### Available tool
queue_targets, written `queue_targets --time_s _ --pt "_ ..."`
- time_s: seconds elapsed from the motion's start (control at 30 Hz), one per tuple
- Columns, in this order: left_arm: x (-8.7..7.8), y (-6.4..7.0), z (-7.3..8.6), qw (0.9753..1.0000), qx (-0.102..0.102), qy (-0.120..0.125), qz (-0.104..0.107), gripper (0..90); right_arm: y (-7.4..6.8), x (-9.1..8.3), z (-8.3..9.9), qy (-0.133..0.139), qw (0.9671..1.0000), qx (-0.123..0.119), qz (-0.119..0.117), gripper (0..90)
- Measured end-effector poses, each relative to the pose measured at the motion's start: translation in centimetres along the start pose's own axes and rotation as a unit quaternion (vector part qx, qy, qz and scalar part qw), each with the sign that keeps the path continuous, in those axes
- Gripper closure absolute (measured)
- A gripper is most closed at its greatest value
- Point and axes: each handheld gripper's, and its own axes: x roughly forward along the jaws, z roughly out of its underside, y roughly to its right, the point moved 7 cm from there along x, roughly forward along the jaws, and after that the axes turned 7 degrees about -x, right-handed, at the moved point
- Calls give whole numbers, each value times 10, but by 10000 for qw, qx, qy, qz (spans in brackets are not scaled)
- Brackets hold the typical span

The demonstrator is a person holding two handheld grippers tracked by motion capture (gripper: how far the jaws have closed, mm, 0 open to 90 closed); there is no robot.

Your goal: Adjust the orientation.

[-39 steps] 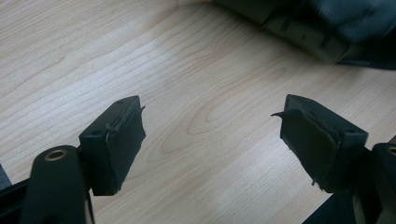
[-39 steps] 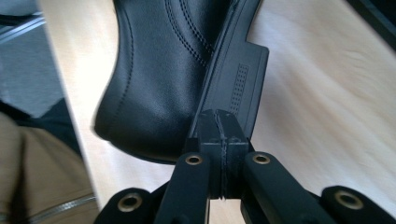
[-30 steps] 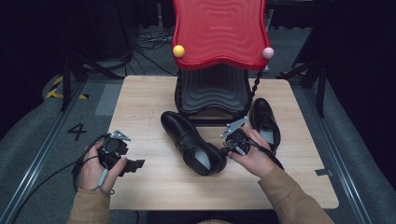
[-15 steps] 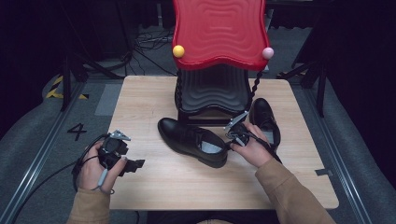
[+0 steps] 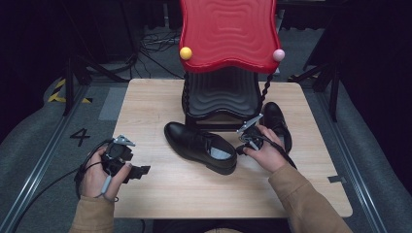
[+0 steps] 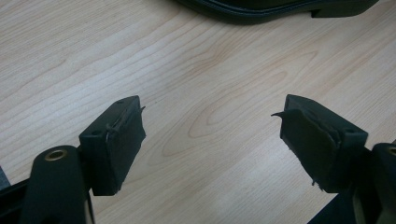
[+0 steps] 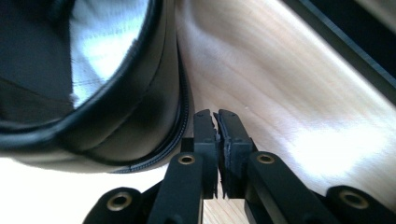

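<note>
Two shoes: near shoe [image 5: 201, 147] stiff, slick leather; grab heel rim. R gripper [image 7: 217, 122] closed, empty, touching heel. L gripper [image 6: 212, 140] wide open, empty.

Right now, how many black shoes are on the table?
2. One shoe lies mid-table in front of the rack, beside the right gripper. The other shoe sits at the rack's right, behind that hand. More may be hidden behind the rack.

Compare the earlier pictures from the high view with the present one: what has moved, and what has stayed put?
The near shoe has swung round: its heel, which pointed toward the person, now points right, beside the right gripper. That gripper has shifted back and right with the heel; its jaws are shut, holding nothing. The left gripper, open, the far shoe and the rack stayed put.
</note>
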Motion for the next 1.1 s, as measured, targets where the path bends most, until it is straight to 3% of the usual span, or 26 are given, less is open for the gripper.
queue_targets --time_s 0.13,0.33,0.5,0.7,0.8,0.93,1.1 --pt "1 0 0 10000 7 -10 -8 221 -1 -21 -6 237 9997 -50 97 828" --pt "2 0 0 10000 20 -34 -4 219 -13 -51 -22 574 9977 -365 76 780" --pt "2 1 0 10000 35 -58 6 217 -38 -67 -38 767 9937 -782 -248 745" --pt "1 1 0 10000 33 -56 10 216 -70 -57 -48 497 9892 -1245 -598 705" --pt "2 2 0 10000 59 -67 27 216 -73 -49 -49 347 9883 -1341 -636 700" --pt "2 2 0 9999 65 -79 24 216 -73 -26 -46 -133 9873 -1423 -693 702" --pt "2 1 0 10000 54 -74 32 216 -75 -9 -43 -338 9857 -1448 -797 703"
